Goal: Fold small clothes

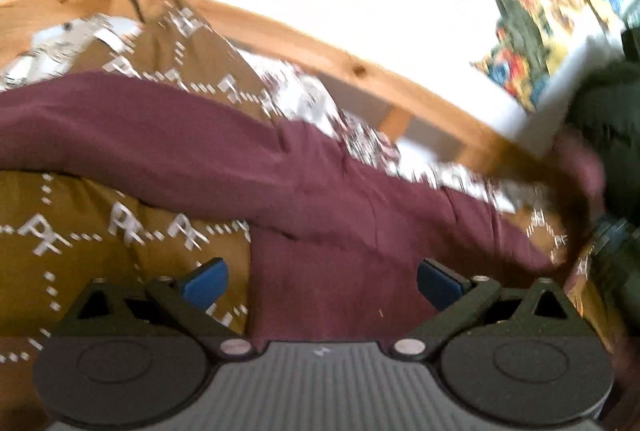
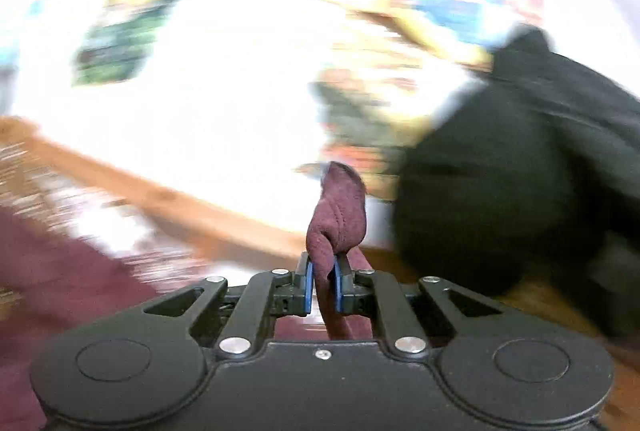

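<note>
My left tool (image 1: 322, 281) hangs wide open and empty over the maroon garment (image 1: 320, 199), which lies across the mustard patterned bedspread (image 1: 80, 231). My right tool (image 2: 324, 285) pinches a bunched maroon edge, probably to carry a fold. No legible writing anywhere.

No words, brand names or numbers can be read in either view. The mustard bedcover (image 1: 100, 231) carries a repeated white letter-like mark, too smeared to make out. The colourful pictures (image 1: 536, 31) on the wall are blurred.
</note>
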Motion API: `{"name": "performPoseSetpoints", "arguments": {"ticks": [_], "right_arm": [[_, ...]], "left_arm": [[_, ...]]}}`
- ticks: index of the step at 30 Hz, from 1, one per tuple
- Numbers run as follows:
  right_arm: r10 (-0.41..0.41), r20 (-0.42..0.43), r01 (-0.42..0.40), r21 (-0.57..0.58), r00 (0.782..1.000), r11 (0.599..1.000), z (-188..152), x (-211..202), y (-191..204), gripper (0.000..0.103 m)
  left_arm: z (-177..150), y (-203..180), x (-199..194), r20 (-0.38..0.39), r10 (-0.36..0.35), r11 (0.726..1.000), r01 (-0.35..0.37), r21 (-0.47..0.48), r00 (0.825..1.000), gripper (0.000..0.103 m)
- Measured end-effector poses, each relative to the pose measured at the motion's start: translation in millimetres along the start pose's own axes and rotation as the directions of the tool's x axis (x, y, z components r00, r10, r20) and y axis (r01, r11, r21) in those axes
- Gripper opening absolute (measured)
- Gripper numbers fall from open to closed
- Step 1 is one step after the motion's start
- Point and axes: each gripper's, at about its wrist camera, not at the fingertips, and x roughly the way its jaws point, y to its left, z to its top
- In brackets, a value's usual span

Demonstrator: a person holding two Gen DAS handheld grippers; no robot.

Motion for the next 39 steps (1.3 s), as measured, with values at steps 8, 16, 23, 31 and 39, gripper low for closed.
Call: {"name": "performPoseSetpoints", "arguments": {"ticks": [8, 16, 23, 31, 39], "right_arm": [[0.383, -0.178, -0.413, -0.180, 0.906, 0.893, -24.0, -27.5, 133.2, 0.010], [0.538, -0.310, -0.610, -0.219, 0.784, 0.762, -56.7, -47.4, 149.1, 0.054], [0.560, -0.311, -0.594, -0.021, 0.768, 0.804, -54.2, -63.5, 85.1, 0.086], [0.196, -0.412, -0.122, 0.199, 0.890, 0.972, -78.8, 37.8, -8.9, 0.075], [0.236, -0.551, 0.002, 0.397, 0.800, 0.918, -108.7, 126.1, -35.3, 0.010]], "left_arm": [[8.4, 8.1, -7.5, 0.095, 0.039, 0.999, -0.036, -0.029, 0.995, 0.102], [-4.0, 3.5, 13.7, 0.025, 0.064, 0.997, -0.064, 0.035, 0.998, 0.102], [-22.2, -7.1, 57.3, -0.180, 0.197, 0.972, -0.168, 0.164, 0.964, 0.102], [-54.3, -16.7, 86.8, -0.277, 0.401, 0.884, -0.290, 0.366, 0.873, 0.102], [-57.6, -12.7, 88.1, -0.295, 0.403, 0.884, -0.285, 0.371, 0.866, 0.102]]}}
